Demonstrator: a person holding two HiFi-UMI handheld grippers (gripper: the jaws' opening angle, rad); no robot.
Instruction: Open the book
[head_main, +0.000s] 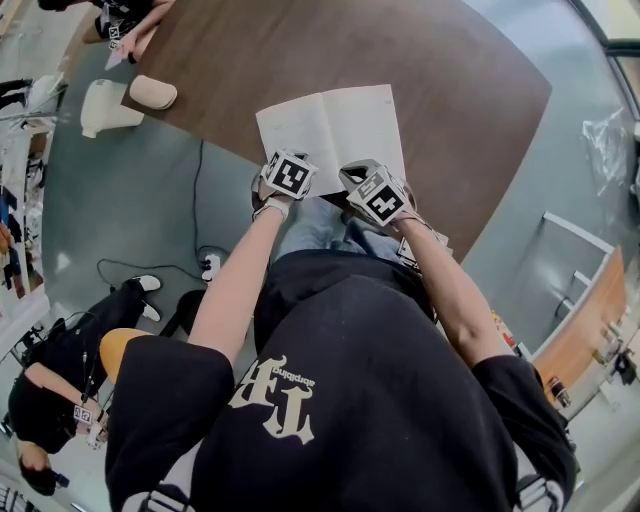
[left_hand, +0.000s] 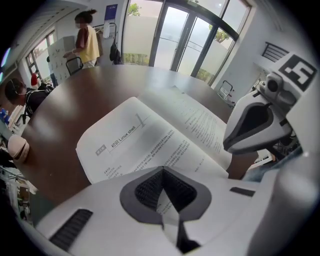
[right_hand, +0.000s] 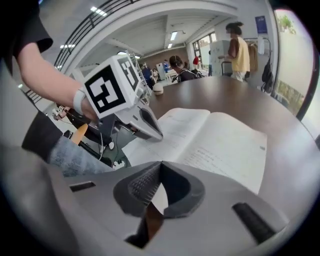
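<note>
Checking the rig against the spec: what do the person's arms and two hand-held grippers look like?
The left hand-held gripper and right hand-held gripper have pale grey shells with dark ribbed pads in a V-shaped recess. Each carries a white cube printed with black square markers. The person wears a black short-sleeved T-shirt with pale lettering and a white band at the left wrist.

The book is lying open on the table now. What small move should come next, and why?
Probably lift both tongs clear of the book. It already lies open on the table, and the left tongs and right tongs are shut at its near edge, so nothing seems left to turn.
</note>
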